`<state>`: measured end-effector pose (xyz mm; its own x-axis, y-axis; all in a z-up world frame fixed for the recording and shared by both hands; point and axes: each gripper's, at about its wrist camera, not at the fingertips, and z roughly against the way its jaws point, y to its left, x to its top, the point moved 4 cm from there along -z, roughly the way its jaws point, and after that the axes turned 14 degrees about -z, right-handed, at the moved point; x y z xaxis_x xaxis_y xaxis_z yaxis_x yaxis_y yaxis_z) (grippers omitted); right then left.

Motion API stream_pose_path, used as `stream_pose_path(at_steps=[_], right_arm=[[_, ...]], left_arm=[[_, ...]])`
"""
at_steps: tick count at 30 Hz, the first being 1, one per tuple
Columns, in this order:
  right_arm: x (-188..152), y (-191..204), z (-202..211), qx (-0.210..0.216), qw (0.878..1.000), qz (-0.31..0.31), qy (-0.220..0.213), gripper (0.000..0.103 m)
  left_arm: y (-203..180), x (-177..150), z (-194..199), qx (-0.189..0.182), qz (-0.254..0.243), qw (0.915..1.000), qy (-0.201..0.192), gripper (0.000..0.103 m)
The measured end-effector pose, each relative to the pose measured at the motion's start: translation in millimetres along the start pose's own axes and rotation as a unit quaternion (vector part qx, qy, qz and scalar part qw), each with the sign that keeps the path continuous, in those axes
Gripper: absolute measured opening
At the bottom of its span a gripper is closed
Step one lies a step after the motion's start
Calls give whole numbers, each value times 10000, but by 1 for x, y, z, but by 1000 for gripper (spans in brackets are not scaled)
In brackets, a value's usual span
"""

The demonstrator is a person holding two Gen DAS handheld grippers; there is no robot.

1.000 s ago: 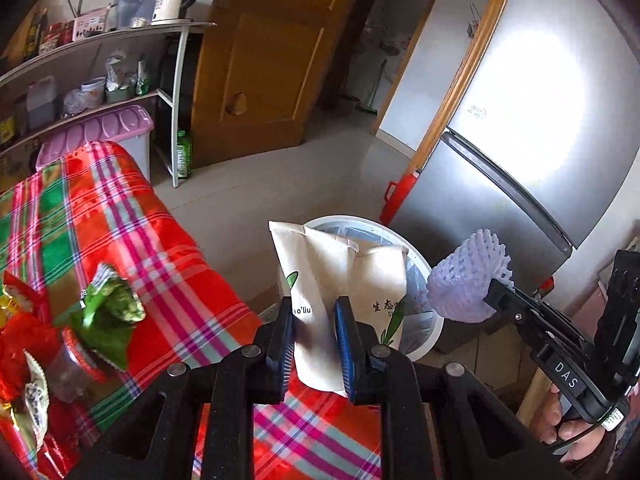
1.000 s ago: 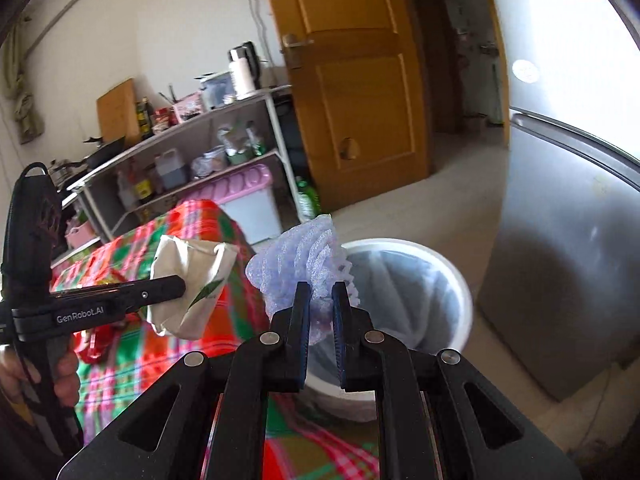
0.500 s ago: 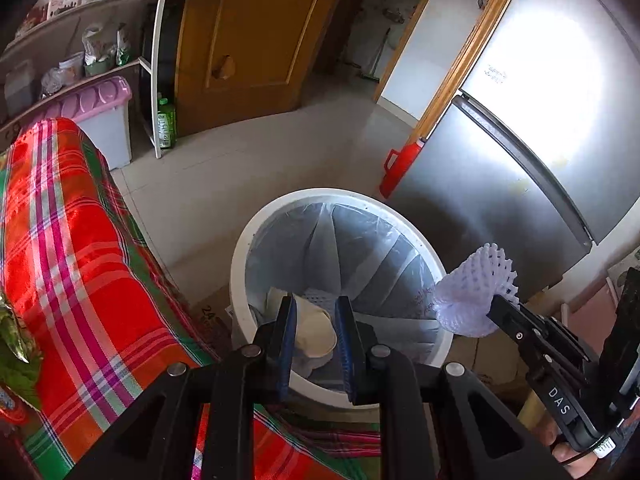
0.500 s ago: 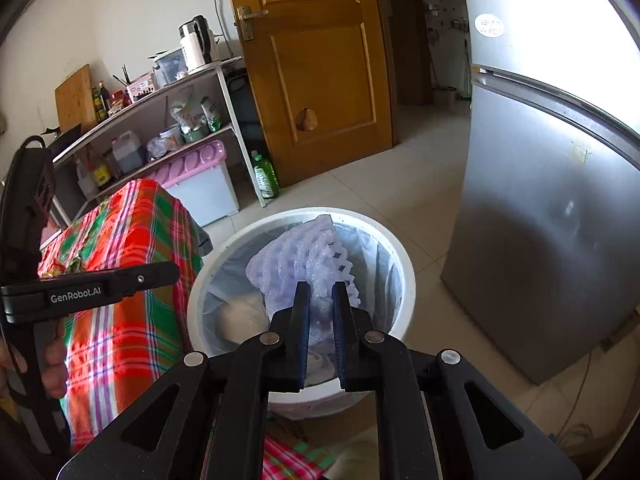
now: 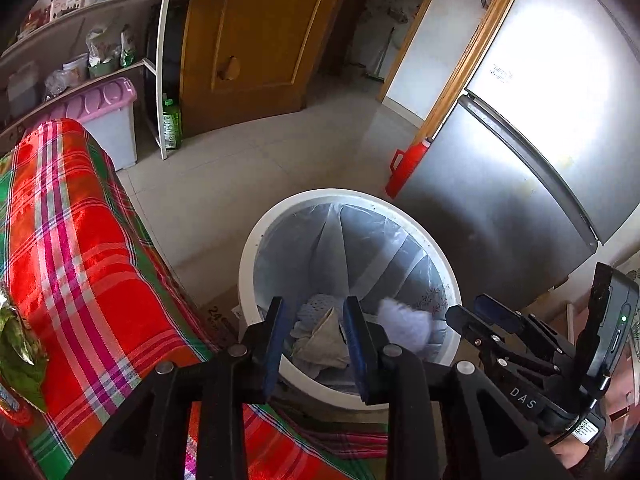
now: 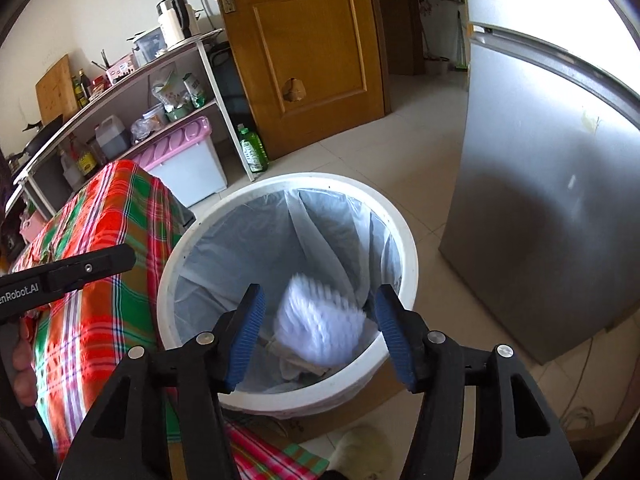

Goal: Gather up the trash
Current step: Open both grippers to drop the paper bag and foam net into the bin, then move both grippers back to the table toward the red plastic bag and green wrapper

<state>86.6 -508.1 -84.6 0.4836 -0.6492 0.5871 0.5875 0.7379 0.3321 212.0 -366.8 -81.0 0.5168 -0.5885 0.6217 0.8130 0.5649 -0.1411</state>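
- The right gripper (image 6: pixel 320 332) hangs over the bin with its blue pads flung apart and still opening; a second ago they were pinched shut on the white foam fruit net (image 6: pixel 316 320). Nothing sits between them under pressure now.
- That net shows as a motion-blurred white wedge just below the spread pads, inside the rim, so it is falling free into the liner. In the left wrist view it is the pale blur (image 5: pixel 404 330) beside the right-hand pad.
- The left gripper (image 5: pixel 316 344) also hovers above the bin, jaws a little apart and opening, with nothing between them. The cream paper bag (image 5: pixel 324 344) it carried a second ago now lies crumpled at the bottom of the bin, seen through the gap.
- The white bin (image 6: pixel 400 224) stands on the tiled floor just beside the table with the red plaid cloth (image 5: pixel 80 264); its clear liner holds both dropped pieces.
- Farther left on that cloth, a green wrapper (image 5: pixel 20 352) and some red packaging at the frame edge still wait, so I judge this round of dumping done and the collecting unfinished: both hands are free to go back for more.
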Motion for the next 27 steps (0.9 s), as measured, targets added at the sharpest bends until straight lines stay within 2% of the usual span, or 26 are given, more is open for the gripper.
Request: stream_pose_path(at_steps=[6, 11, 14, 17, 27], right_arm=[[-2, 3, 5, -79, 10000, -32, -30, 58], [-2, 14, 18, 25, 9999, 17, -154, 58], [-3, 27, 29, 156, 9995, 85, -247, 58], [-7, 45, 38, 337, 9988, 178, -299, 58], [-31, 126, 49, 1031, 9914, 763, -243, 58]], left_arm=[[2, -5, 9, -3, 47, 10000, -49, 29], [5, -10, 26, 57, 22, 9998, -173, 29], [11, -16, 42, 193, 21, 9994, -279, 36], [21, -23, 61, 278, 85, 9988, -400, 45], [80, -64, 124, 781, 617, 9926, -690, 51]])
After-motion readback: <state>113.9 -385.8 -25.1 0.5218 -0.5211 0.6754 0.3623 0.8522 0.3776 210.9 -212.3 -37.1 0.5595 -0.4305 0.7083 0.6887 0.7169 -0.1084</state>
